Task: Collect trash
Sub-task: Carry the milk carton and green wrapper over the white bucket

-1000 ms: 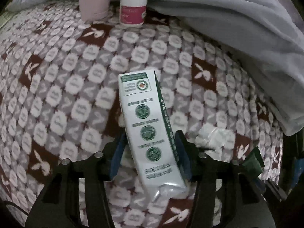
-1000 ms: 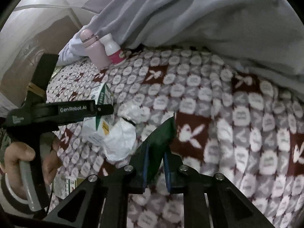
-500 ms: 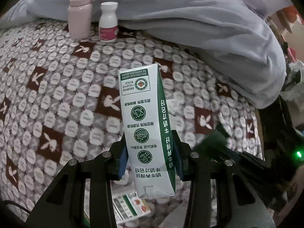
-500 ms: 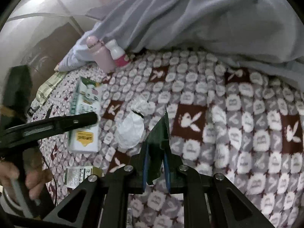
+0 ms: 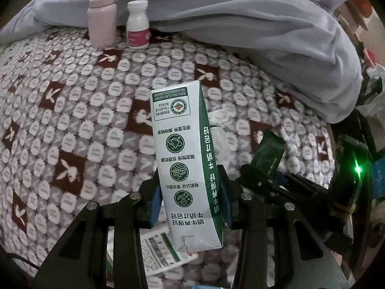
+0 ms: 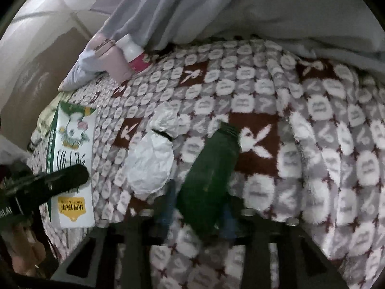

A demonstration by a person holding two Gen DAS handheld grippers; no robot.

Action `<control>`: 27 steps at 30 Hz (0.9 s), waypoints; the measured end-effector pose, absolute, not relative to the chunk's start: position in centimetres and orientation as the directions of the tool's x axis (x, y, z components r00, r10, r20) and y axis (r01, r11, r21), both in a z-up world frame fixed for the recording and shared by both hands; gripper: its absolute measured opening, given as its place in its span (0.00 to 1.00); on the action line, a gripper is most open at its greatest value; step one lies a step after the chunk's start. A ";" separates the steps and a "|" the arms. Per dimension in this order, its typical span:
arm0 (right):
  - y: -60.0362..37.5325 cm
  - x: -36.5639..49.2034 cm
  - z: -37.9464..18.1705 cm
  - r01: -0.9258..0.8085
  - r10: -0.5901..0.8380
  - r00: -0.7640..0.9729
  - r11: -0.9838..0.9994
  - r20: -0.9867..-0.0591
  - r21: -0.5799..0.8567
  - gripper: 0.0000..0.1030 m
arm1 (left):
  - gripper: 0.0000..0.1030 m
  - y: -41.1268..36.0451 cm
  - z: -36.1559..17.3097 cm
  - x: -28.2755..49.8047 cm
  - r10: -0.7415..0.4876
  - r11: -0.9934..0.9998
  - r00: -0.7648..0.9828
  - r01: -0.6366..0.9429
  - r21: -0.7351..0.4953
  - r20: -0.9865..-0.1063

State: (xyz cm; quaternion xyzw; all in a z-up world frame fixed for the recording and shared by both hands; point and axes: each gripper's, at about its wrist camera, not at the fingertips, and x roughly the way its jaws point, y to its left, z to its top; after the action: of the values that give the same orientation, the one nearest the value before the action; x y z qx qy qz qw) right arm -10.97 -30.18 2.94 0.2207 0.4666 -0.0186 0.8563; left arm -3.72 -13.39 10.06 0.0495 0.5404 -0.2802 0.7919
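Between the blue pads of our left gripper (image 5: 190,204) we are holding a white and green milk carton (image 5: 186,166), clamped on its two sides and lifted clear of the patterned blanket (image 5: 72,120); in this left wrist view we are also seeing a flat printed packet (image 5: 158,252) lying below the fingers, a crumpled white tissue (image 5: 220,118) partly hidden behind the carton, and the pink flask (image 5: 101,16) and white pill bottle (image 5: 137,24) standing upright by the grey duvet (image 5: 240,24), which we are judging to be no trash. Across in the right wrist view, blurred, our right gripper (image 6: 199,214) is pinching a dark green wrapper (image 6: 209,175) between narrowed fingers, off the blanket, while the tissue (image 6: 151,161) is lying loose just beside it. We are judging two pieces gathered but not yet binned; no bin is showing, and the tissue and packet are waiting.
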 end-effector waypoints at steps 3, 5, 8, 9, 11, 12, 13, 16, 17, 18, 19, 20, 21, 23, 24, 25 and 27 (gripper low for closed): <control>-30.3 -12.3 4.2 0.212 0.170 0.585 0.911 -0.793 0.353 0.17 | 0.37 -14.0 11.0 -4.9 -0.407 0.823 0.265 0.522 -0.225 -0.874; -30.6 -13.4 5.2 0.202 0.178 0.600 0.910 -0.780 0.362 0.17 | 0.37 -14.5 11.5 -5.6 -0.423 0.812 0.261 0.534 -0.235 -0.868; -31.2 -15.3 6.8 0.197 0.169 0.608 0.915 -0.776 0.353 0.17 | 0.37 -15.5 12.2 -6.9 -0.446 0.794 0.252 0.555 -0.249 -0.859; -31.4 -16.0 7.2 0.198 0.169 0.608 0.914 -0.776 0.355 0.17 | 0.37 -15.9 12.4 -7.5 -0.452 0.786 0.248 0.565 -0.252 -0.857; -32.0 -17.7 7.9 0.205 0.164 0.607 0.913 -0.778 0.353 0.17 | 0.37 -17.0 12.7 -8.9 -0.462 0.768 0.238 0.589 -0.252 -0.854; -32.2 -18.4 8.1 0.210 0.156 0.606 0.914 -0.780 0.346 0.17 | 0.37 -17.7 12.7 -9.8 -0.466 0.756 0.232 0.606 -0.248 -0.854; -32.5 -19.3 8.4 0.220 0.141 0.604 0.917 -0.784 0.334 0.17 | 0.37 -18.1 12.7 -10.4 -0.466 0.750 0.229 0.615 -0.243 -0.855; -33.3 -21.6 8.8 0.241 0.108 0.596 0.921 -0.795 0.306 0.17 | 0.37 -19.8 12.5 -12.7 -0.462 0.727 0.219 0.649 -0.226 -0.859; -33.5 -22.3 8.9 0.247 0.098 0.595 0.922 -0.798 0.298 0.17 | 0.37 -20.3 12.4 -13.3 -0.461 0.721 0.216 0.657 -0.221 -0.861; -33.8 -23.1 9.0 0.255 0.087 0.593 0.923 -0.800 0.289 0.17 | 0.37 -20.7 12.4 -14.0 -0.459 0.714 0.213 0.666 -0.216 -0.862; -34.1 -24.0 9.1 0.262 0.076 0.593 0.923 -0.802 0.282 0.17 | 0.37 -21.3 12.3 -14.8 -0.457 0.707 0.211 0.676 -0.209 -0.864; -34.4 -24.8 9.3 0.271 0.065 0.593 0.923 -0.803 0.275 0.17 | 0.37 -21.7 12.2 -15.4 -0.456 0.701 0.210 0.683 -0.204 -0.865; -34.6 -25.5 9.3 0.278 0.055 0.592 0.922 -0.804 0.268 0.17 | 0.37 -22.2 12.1 -16.3 -0.455 0.692 0.206 0.694 -0.198 -0.866; -35.4 -27.2 9.6 0.299 0.033 0.592 0.919 -0.805 0.258 0.17 | 0.37 -23.1 12.0 -17.6 -0.456 0.677 0.201 0.710 -0.192 -0.867; -35.9 -28.1 9.7 0.311 0.023 0.592 0.916 -0.806 0.254 0.17 | 0.37 -23.3 12.0 -18.1 -0.457 0.672 0.199 0.716 -0.190 -0.867; -36.3 -28.8 9.8 0.321 0.014 0.591 0.913 -0.807 0.251 0.17 | 0.37 -23.8 11.9 -18.8 -0.457 0.664 0.197 0.724 -0.185 -0.868; -37.0 -30.2 9.9 0.339 -0.005 0.591 0.909 -0.806 0.243 0.17 | 0.37 -24.7 11.9 -20.2 -0.456 0.646 0.188 0.742 -0.179 -0.870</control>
State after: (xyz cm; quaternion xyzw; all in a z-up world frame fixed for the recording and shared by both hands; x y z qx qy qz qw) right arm -30.21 -37.02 9.95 0.1895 0.4410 -0.0988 0.8717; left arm -20.17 -24.71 11.89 0.1431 0.4997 -0.3955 0.7572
